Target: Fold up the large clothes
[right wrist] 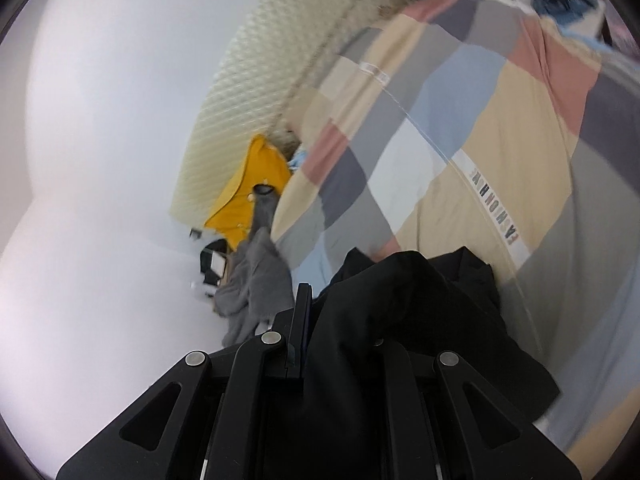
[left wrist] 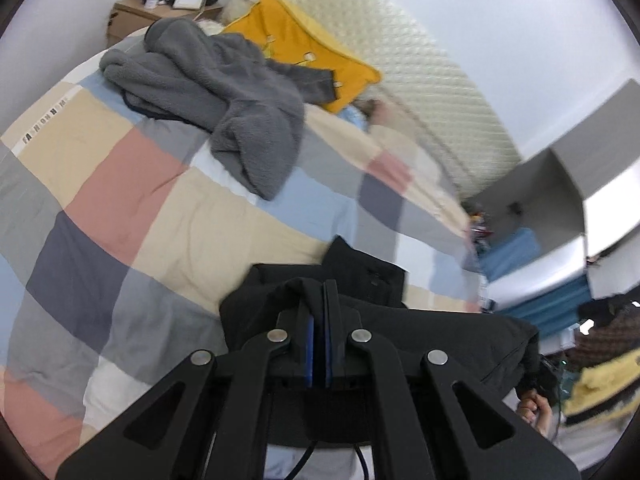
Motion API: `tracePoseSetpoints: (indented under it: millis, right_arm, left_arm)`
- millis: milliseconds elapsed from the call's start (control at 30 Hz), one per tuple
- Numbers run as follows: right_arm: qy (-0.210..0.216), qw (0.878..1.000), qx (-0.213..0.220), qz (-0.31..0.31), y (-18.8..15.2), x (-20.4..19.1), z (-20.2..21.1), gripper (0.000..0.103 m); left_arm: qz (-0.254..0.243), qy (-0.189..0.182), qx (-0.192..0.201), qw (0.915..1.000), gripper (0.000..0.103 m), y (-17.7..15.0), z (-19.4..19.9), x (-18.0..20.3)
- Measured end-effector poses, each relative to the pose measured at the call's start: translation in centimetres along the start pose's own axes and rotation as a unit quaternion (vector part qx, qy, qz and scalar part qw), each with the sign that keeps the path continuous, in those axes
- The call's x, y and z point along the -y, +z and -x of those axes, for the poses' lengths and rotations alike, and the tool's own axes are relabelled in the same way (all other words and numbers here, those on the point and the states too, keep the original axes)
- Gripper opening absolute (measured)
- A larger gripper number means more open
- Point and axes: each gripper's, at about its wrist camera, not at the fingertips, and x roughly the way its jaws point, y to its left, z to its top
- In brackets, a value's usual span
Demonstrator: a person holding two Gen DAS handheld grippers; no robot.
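Observation:
A black garment hangs lifted over a bed with a checked quilt. My left gripper is shut on a fold of the black garment, cloth draped over its fingertips. In the right wrist view the same black garment covers the right finger of my right gripper, which is shut on it; only the left finger shows. A grey fleece garment lies crumpled at the far end of the bed and also shows in the right wrist view.
A yellow pillow and a cream quilted headboard stand behind the fleece. A wooden nightstand with a bottle is at the far left. An open cardboard box and clutter lie right of the bed.

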Motion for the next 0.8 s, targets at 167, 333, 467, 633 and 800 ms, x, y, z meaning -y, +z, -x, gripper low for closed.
tracePoseSetpoints:
  millis: [167, 333, 467, 633, 800]
  right_arm:
    - [-0.036, 0.999, -0.015, -0.021, 1.6, 2.7, -4.8, 0.008]
    - [-0.065, 0.997, -0.027, -0.044, 2.8, 5.6, -9.0, 0.008]
    - [-0.076, 0.995, -0.037, -0.044, 3.5, 7.3, -11.3, 0.008]
    - [-0.08, 0.995, -0.045, -0.05, 4.1, 9.2, -13.8, 0.007]
    - [-0.083, 0.993, -0.061, -0.058, 4.5, 10.9, -16.7, 0.004]
  left_arm:
    - [0.025, 0.046, -0.021, 0.9984, 0.005, 1.6, -5.5, -0.7]
    - [0.017, 0.09, -0.033, 0.9953, 0.006, 2.2, -10.6, -0.9]
    - [0.007, 0.105, -0.053, 0.9931, 0.006, 2.5, -14.3, -1.2]
    - [0.008, 0.107, -0.069, 0.9919, 0.006, 3.0, -17.9, -1.8]
    - [0.017, 0.116, -0.087, 0.9893, 0.006, 2.9, -21.4, -2.7]
